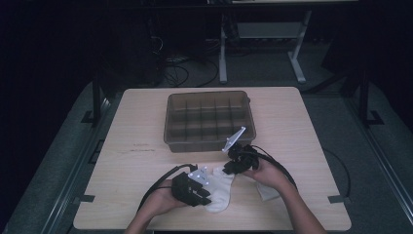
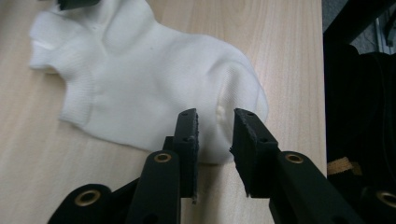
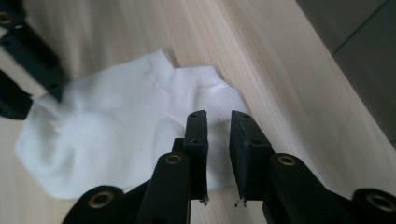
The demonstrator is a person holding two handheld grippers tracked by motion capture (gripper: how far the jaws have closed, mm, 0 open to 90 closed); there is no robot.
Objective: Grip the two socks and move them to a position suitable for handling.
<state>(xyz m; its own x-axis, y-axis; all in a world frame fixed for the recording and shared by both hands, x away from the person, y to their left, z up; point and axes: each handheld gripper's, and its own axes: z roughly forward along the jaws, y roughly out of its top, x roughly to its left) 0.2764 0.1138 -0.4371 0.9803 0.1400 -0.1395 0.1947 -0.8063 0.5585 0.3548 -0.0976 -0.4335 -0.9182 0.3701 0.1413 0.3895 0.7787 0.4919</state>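
A white ankle sock [image 1: 220,191] lies flat on the wooden table near its front edge. In the left gripper view the sock [image 2: 140,84] spreads out ahead, and my left gripper [image 2: 215,116] hovers over its near end with a clear gap between the jaws and nothing pinched. From the right gripper view the same sock [image 3: 116,135] runs off to the left, and my right gripper [image 3: 218,116] stands open over its near edge. In the high view the left gripper [image 1: 206,195] sits at the sock's left side and the right gripper [image 1: 229,170] at its upper end.
A brown plastic bin [image 1: 170,117] with several compartments stands on the table [image 1: 136,146] behind the hands. Another white piece of cloth [image 1: 267,192] lies under the right hand. Table legs and cables stand on the dark floor beyond.
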